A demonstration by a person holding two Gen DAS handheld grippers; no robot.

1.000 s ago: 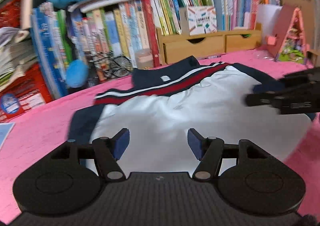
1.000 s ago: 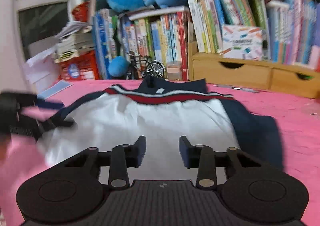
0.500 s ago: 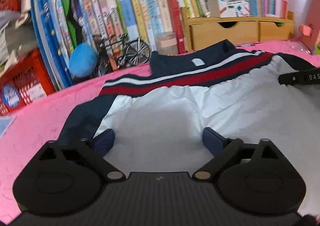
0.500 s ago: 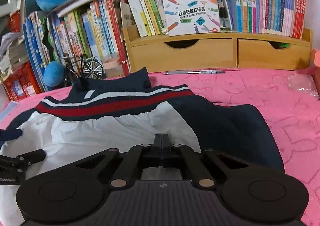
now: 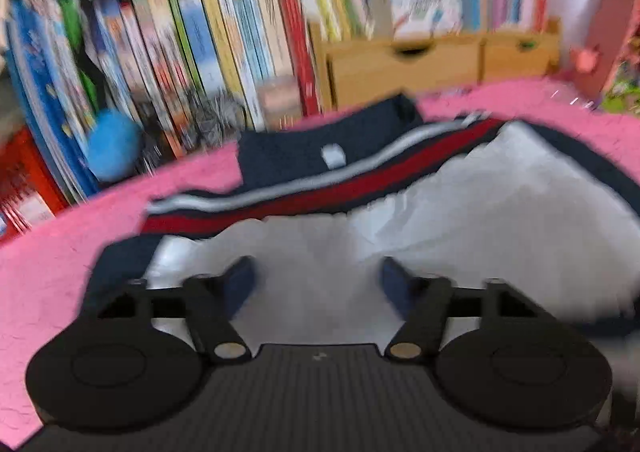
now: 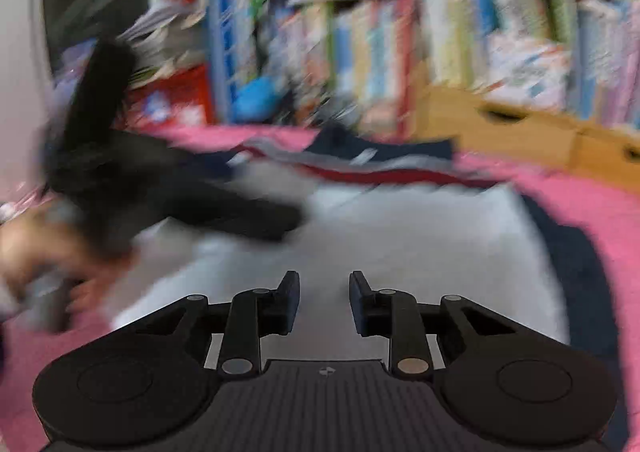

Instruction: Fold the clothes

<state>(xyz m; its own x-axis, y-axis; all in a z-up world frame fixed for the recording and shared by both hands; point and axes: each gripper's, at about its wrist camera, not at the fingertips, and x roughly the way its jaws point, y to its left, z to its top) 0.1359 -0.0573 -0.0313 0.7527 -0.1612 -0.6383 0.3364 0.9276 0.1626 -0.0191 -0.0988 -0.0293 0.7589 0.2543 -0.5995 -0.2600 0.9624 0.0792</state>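
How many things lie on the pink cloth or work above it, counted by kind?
White shirt with navy sleeves and a red and white stripe: 1
Black two-finger grippers, left closing and right opening, nothing pinched: 2
Total: 3

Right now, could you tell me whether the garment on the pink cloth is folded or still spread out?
Mostly spread: the garment lies flat, white panel up; how its sleeves lie is too blurred to tell.

Soft matt cloth, white with navy and red bands: garment. Rough, fuzzy pink fabric: table cover. Pale unvarnished wood: far drawer box. Matt black plastic, ribbed near base: right gripper.
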